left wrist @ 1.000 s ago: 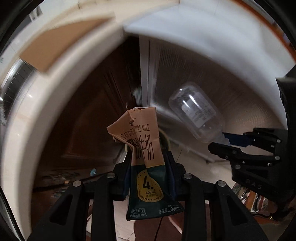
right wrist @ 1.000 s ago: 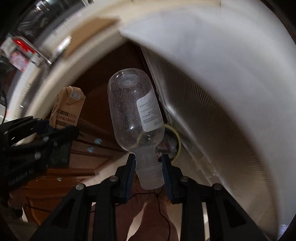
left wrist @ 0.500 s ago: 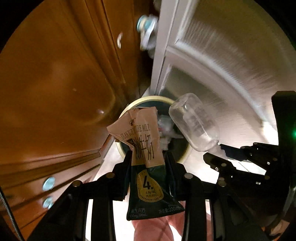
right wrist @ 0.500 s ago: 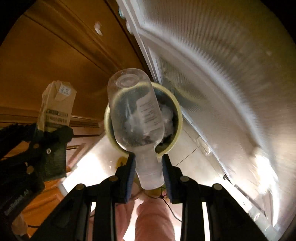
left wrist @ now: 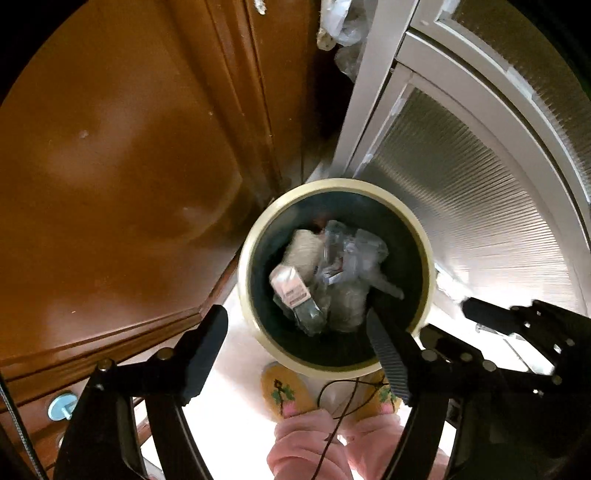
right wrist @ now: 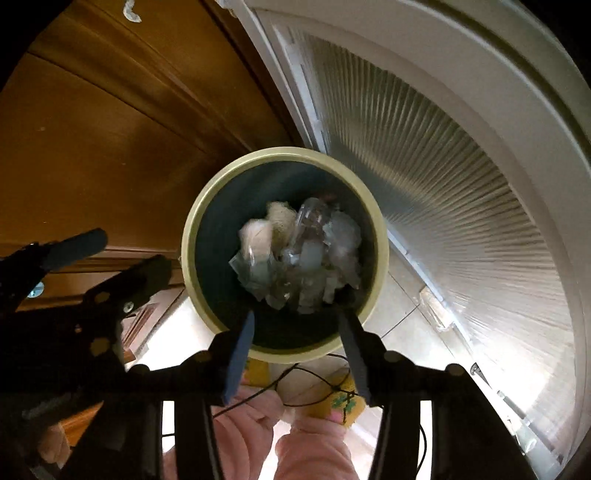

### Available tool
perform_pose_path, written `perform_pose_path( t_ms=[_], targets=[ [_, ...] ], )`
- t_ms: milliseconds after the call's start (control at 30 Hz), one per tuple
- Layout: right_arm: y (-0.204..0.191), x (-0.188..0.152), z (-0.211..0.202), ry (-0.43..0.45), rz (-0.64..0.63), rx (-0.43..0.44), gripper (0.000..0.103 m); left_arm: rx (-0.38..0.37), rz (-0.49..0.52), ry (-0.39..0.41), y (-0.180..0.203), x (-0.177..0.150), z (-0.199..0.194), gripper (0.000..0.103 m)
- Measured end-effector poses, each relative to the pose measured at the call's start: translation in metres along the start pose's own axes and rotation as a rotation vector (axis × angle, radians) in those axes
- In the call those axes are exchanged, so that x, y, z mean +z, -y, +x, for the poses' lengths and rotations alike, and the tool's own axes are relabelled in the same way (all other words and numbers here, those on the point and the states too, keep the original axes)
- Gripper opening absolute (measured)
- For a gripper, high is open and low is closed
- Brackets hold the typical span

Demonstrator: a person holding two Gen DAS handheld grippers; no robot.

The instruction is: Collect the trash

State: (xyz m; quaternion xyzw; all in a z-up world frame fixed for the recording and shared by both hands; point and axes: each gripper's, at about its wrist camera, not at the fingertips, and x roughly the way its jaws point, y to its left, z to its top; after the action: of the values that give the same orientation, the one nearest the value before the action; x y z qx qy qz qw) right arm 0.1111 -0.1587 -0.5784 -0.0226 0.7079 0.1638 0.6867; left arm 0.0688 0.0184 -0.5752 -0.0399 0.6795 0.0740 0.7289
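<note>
Both the left gripper (left wrist: 295,325) and right gripper (right wrist: 297,326) hang over the bin (left wrist: 258,236), fingers opening and empty; piled trash (right wrist: 299,254) could spill over.

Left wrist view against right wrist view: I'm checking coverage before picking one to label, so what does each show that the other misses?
Only the left wrist view shows a milk carton lying among the trash, and crumpled plastic at the top edge.

Only the right wrist view shows the trash from directly above, as a blurred clear and white heap.

Both show the cream-rimmed trash bin, the brown wooden cabinet, the ribbed white door, yellow slippers, pink trouser legs, and the left gripper and right gripper, jaws opening with nothing between them.
</note>
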Motion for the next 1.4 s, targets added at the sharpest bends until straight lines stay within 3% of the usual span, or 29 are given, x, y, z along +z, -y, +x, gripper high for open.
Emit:
perform_pose_path(
  t_ms=[333,600,1100,1400],
  targets=[
    [0.002,-0.011,-0.038,0.052,0.033,0.0,0.049,-0.04,0.019,0.023,0.003,-0.003,-0.031,0.076],
    [-0.007,-0.02,-0.095,0.079,0.059,-0.001,0.049,-0.073,0.025,0.044,0.006,-0.009,-0.094,0.076],
    [-0.028,-0.038,-0.263,0.166,0.043,0.035,0.049,-0.105,0.04,0.149,0.008,-0.015,-0.291,0.076],
    [-0.049,-0.044,-0.369,0.252,0.007,0.04,0.051,-0.092,0.024,0.284,0.002,-0.011,-0.409,0.076]
  ],
)
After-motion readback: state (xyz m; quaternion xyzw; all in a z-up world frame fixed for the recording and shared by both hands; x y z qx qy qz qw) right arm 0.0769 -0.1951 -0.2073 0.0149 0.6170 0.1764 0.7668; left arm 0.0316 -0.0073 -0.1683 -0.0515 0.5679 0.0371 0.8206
